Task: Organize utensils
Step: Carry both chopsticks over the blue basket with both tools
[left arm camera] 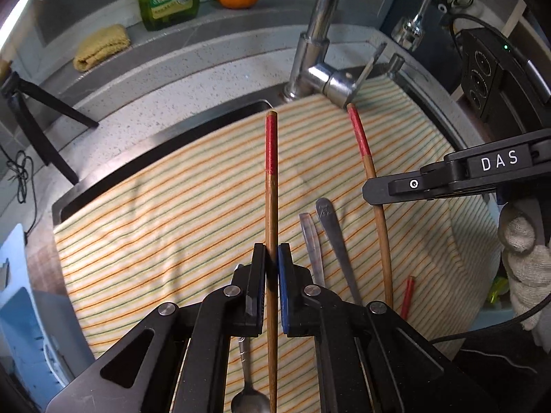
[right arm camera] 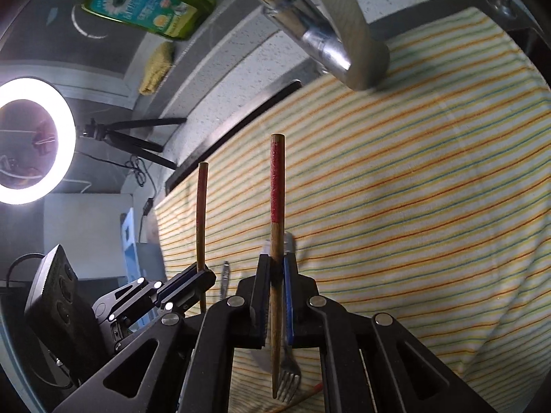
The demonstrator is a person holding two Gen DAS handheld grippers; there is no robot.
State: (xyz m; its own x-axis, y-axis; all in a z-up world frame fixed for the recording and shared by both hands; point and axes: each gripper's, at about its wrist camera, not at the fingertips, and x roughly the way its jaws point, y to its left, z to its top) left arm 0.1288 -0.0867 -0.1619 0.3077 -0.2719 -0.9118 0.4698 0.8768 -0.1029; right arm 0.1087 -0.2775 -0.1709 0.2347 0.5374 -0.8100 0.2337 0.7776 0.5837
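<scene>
Where fork (right arm camera: 288, 375) shows, right-view only.

From my left wrist view, a striped cloth (left arm camera: 179, 213) spreads ahead of and beneath the left gripper (left arm camera: 272, 258), covering most of the sink (left arm camera: 165, 144). Lying on it just right of that gripper's fingers I see a clear plastic handle (left arm camera: 311, 244) and a metal handle (left arm camera: 335, 241), side by side. Below the gripper lies a spoon (left arm camera: 248, 395). Farther right sits a small red stick (left arm camera: 407, 297). Under my right gripper (right arm camera: 275, 275) a fork (right arm camera: 288, 378) rests on the cloth.
</scene>
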